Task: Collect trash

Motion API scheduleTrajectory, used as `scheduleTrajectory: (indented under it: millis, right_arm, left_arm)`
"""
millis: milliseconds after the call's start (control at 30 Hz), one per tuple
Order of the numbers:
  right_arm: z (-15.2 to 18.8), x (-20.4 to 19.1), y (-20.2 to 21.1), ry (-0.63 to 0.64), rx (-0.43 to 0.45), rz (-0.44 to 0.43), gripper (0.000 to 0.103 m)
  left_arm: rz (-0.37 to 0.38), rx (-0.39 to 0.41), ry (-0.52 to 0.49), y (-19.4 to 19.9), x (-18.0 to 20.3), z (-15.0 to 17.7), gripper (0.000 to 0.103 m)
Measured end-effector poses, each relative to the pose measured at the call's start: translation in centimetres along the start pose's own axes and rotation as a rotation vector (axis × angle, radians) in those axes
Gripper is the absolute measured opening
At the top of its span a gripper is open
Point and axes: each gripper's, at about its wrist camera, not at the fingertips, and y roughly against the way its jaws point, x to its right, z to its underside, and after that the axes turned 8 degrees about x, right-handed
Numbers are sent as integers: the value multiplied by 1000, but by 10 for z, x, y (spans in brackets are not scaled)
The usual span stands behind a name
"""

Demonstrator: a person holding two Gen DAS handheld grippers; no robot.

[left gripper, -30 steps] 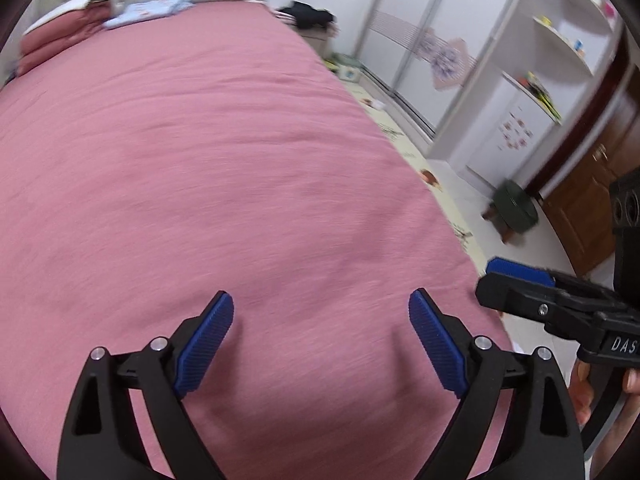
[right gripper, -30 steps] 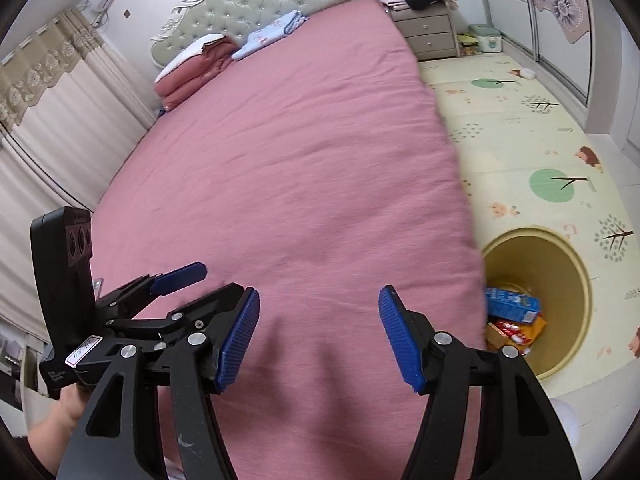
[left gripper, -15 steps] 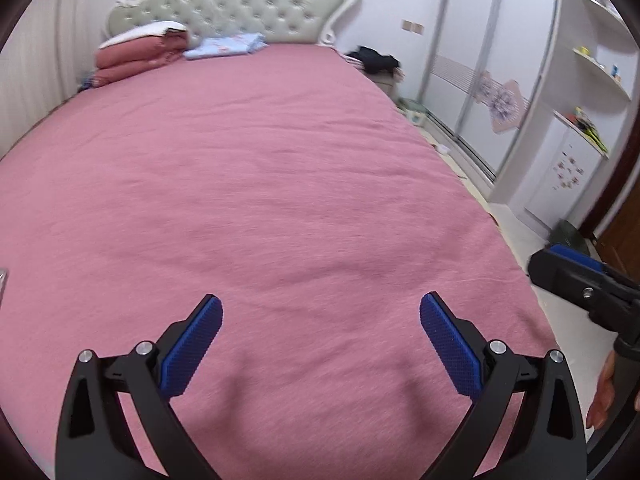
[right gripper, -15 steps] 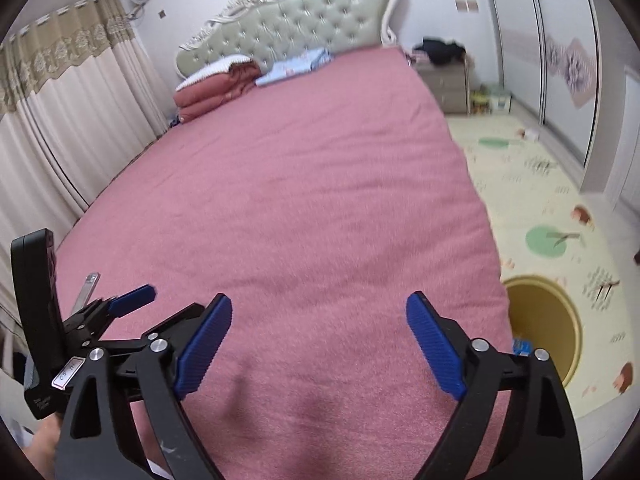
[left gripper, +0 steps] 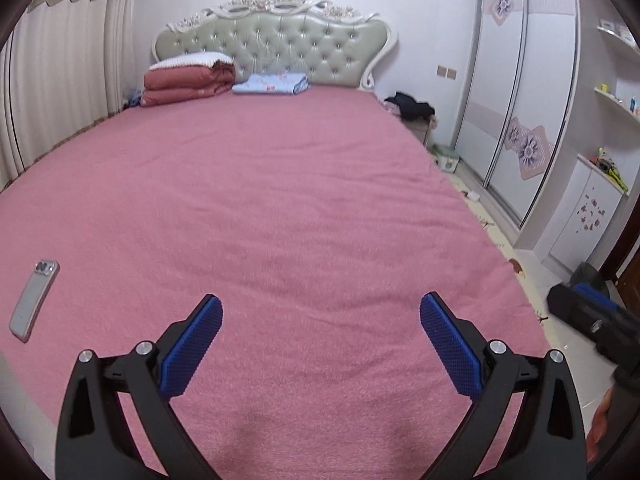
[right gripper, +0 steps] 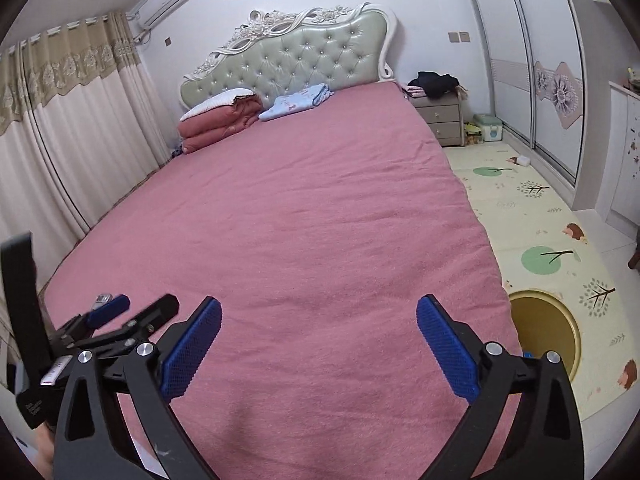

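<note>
My left gripper [left gripper: 320, 300] hangs open over the near end of the pink bed cover [left gripper: 300, 200], nothing between its blue pads. My right gripper [right gripper: 319, 301] hovers beside it over the same cover; its jaws are opening and hold nothing. Each gripper shows at the edge of the other's view: the right gripper [left gripper: 588, 312] at the right, the left gripper [right gripper: 136, 307] at the lower left. A round yellow bin [right gripper: 572, 320] stands on the floor mat to the right of the bed, its inside mostly hidden behind my right finger. No loose trash shows on the cover.
A phone [left gripper: 34, 300] lies on the cover at the left edge. Folded red quilts [left gripper: 188, 80] and a blue cloth [left gripper: 272, 82] sit by the headboard. A nightstand [right gripper: 438, 114] with dark clothes, a patterned floor mat [right gripper: 532, 216] and wardrobe doors [right gripper: 532, 72] line the right side.
Both views have tipped up from the bed cover to the headboard and walls. Both pairs of jaws have spread wider. The bin has slid to the lower right, and the phone has come into view.
</note>
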Motion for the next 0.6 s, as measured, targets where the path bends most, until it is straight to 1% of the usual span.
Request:
scheduleTrajectory:
  millis: [133,233,300,467,600]
  right_arm:
    - [-3,-9,9,45,17,31,94]
    - [-3,-9,14,50,18,37,94]
    - [-1,-8,15,49,12,43,94]
    - [2,-5,17,29,-17,73,94]
    - [3,-11,21,30,-33,53,94]
  left_arm:
    - [-10,42,-36,12,8,-7,99]
    - [-38,71,-74,21,13,-11,99]
    - [-39,67,-75,23,13,-12,99]
    - [-17,19,-46,21,8,-12,99]
    - [-7,9,-39,22,8,-12,99]
